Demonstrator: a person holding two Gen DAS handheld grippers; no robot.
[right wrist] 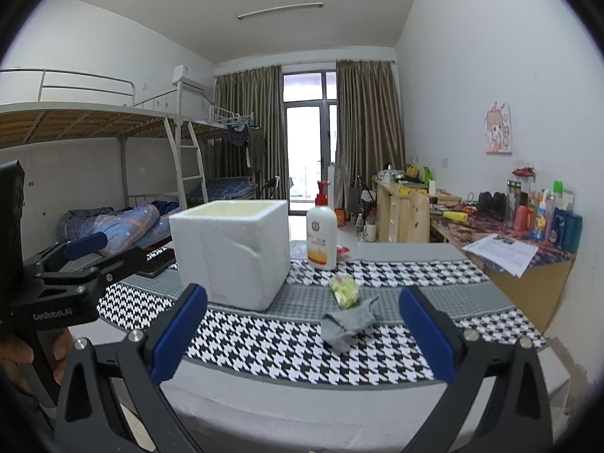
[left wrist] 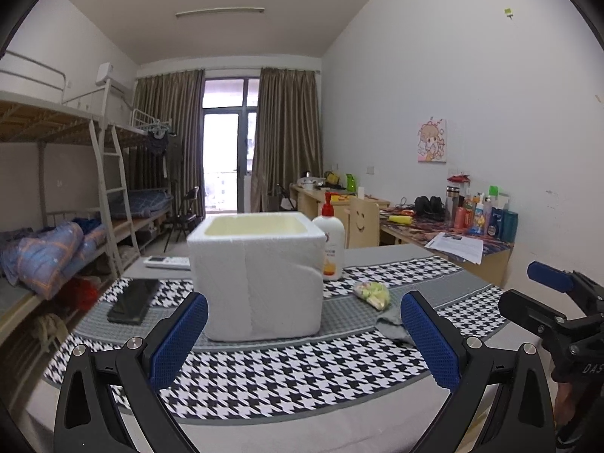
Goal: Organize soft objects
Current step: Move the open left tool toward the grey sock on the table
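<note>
Standing near the middle of the houndstooth cloth is a white foam box, open at the top and showing a cream inside, and everything else is lying around it. Just behind the box's right corner a white pump bottle with a red top is standing upright. To the right of the box and toward the camera, a small yellow-green soft bundle is resting on the grey band of the cloth, and a crumpled grey sock is lying against its near side, the two seeming to touch. To the left of the box a dark flat phone-like slab is lying on the cloth, and a white remote is sitting behind the box's left corner.

Both tools are hovering on the near side of the box, above the cloth's front edge. The left gripper is holding its blue pads spread wide, nothing between them, with the box framed in the gap. The right gripper is likewise gaping wide and carrying nothing, with the sock and the bundle showing between its fingers, beyond their tips.
</note>
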